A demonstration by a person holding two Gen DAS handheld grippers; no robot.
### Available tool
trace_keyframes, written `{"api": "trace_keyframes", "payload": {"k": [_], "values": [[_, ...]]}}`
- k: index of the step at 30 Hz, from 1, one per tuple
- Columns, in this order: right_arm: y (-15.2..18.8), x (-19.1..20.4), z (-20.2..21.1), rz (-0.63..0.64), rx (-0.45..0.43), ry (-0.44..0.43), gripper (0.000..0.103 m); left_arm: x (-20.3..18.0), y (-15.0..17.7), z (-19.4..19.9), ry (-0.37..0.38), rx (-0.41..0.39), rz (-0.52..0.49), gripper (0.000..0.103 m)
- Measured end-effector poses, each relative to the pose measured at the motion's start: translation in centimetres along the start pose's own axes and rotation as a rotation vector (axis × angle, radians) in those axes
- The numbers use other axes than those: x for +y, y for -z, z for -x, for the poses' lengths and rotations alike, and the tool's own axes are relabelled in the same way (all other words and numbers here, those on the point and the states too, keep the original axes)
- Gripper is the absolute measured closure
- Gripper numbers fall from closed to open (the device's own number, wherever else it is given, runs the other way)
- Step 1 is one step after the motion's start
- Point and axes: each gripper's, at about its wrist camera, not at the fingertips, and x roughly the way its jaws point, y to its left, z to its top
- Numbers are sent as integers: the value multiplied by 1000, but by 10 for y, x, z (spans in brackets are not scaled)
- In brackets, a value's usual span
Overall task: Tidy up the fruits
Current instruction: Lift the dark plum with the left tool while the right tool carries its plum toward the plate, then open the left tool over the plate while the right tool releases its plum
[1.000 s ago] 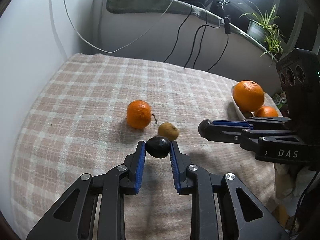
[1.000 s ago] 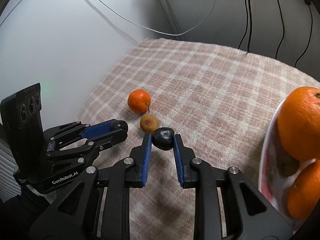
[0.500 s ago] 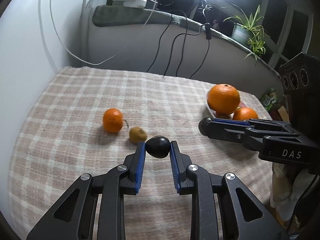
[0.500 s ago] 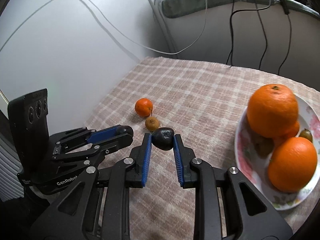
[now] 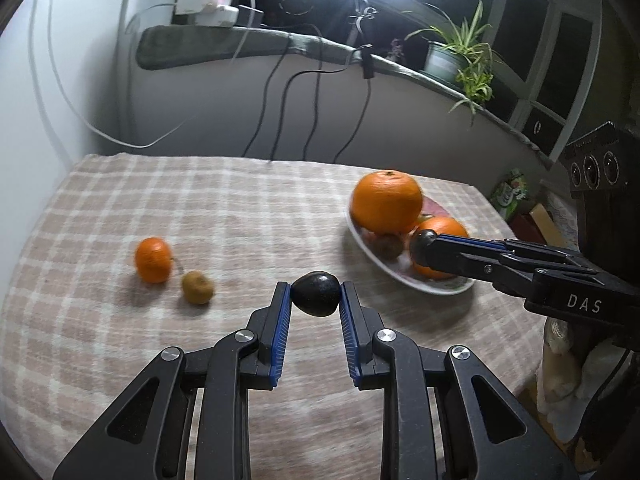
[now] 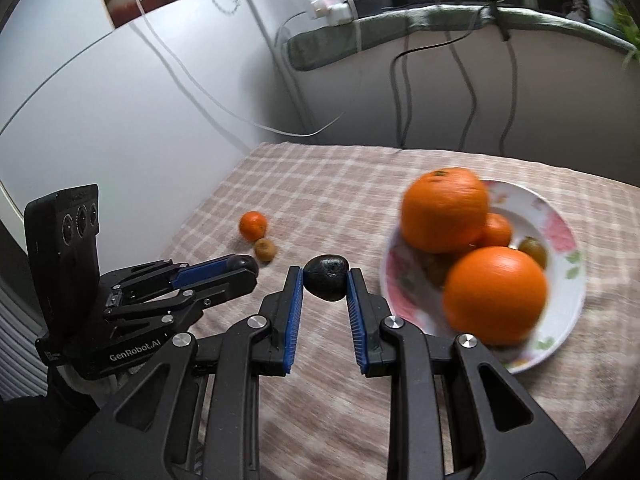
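Left gripper (image 5: 315, 289): blue pads clamped at a narrow gap on a small dark oval fruit (image 5: 316, 295), pinched at the fingertips and lifted clear of the pink-and-cream checked cloth (image 5: 200, 208).

Right gripper (image 6: 325, 275): same narrow gap, pads pressed on a second dark glossy fruit (image 6: 326, 279), also held off the cloth.

Container: shallow white plate with pink flower print (image 6: 568, 300), at 2 o'clock from the right gripper's tips in the right wrist view. Contents:
- large orange (image 6: 444, 210) on top of the pile, at the plate's 10 o'clock side
- second large orange (image 6: 494, 294) at the near side, blurred
- smaller orange (image 6: 498, 230) wedged between the two
- greenish-brown small fruit (image 6: 534, 250) at the 2 o'clock side
- brownish fruit (image 6: 434, 272) low under the oranges; kind cannot be told through the blur

Loose on the cloth, well apart from the plate, at 10 o'clock from the left gripper's tips in the left wrist view:
- small orange mandarin (image 5: 153, 254)
- brown fuzzy small fruit (image 5: 197, 288) just beside it at its 4 o'clock; touching or not cannot be told

Both grippers side by side above the near half of the cloth.
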Motion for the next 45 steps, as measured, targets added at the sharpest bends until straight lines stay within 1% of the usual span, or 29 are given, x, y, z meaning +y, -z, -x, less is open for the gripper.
{"api": "trace_keyframes", "payload": {"k": [8,21,32,45], "values": [[5,-34,27,-52,-39,59,80,-26,-6,-11,42,4,-33,80],[4,-80,48,-108,-79,132,80,-54,-14,-37,65,34,-78,80],[3,-122,43,-154,-73,183,80,-68,-21,-60,59,65,-105,80],[-1,-135,32,-154,-50,185,80,-76,-25,-72,42,81,-129,80]]}}
